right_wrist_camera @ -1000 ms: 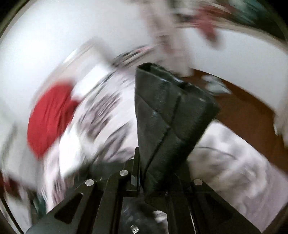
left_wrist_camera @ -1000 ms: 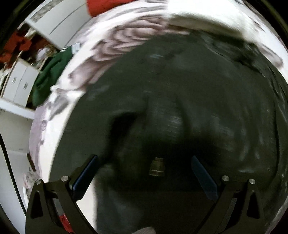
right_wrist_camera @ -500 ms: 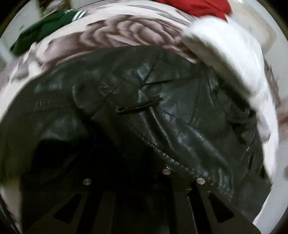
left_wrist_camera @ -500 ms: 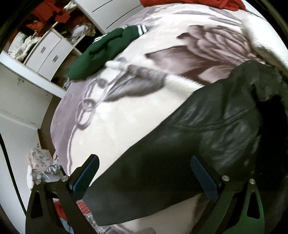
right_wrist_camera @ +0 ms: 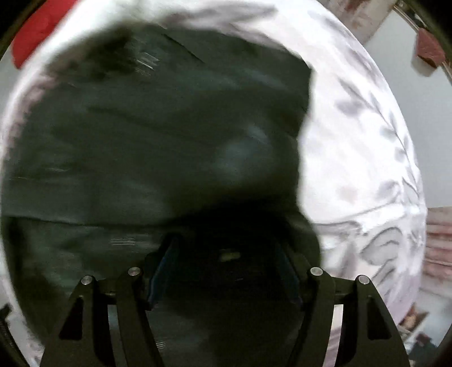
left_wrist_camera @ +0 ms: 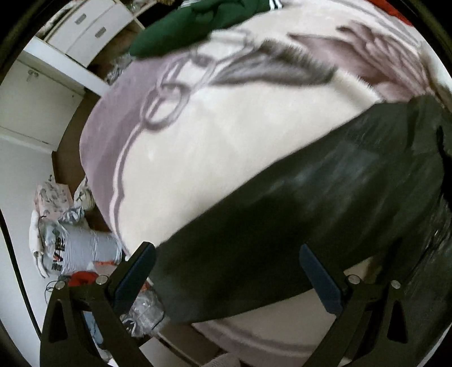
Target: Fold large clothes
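Note:
A black leather jacket (left_wrist_camera: 325, 203) lies on a bed with a pale blanket printed with grey-purple flowers (left_wrist_camera: 212, 135). In the left wrist view one long black part of it stretches from the lower middle to the right edge. My left gripper (left_wrist_camera: 226, 254) is open and hovers over that part's lower end, holding nothing. In the right wrist view the jacket (right_wrist_camera: 158, 135) fills most of the picture, blurred. My right gripper (right_wrist_camera: 226, 251) is open close above it, with jacket between the fingers but not clamped.
A dark green garment (left_wrist_camera: 203, 22) lies at the bed's far edge. A red garment (right_wrist_camera: 36, 31) lies at the far left in the right wrist view. White cabinets (left_wrist_camera: 84, 25) and bags with clutter on the floor (left_wrist_camera: 65, 234) stand left of the bed.
My right gripper was shut on a folded part of the jacket held up a second ago; it has come down and opened. The left wrist view has swung left, off the jacket body.

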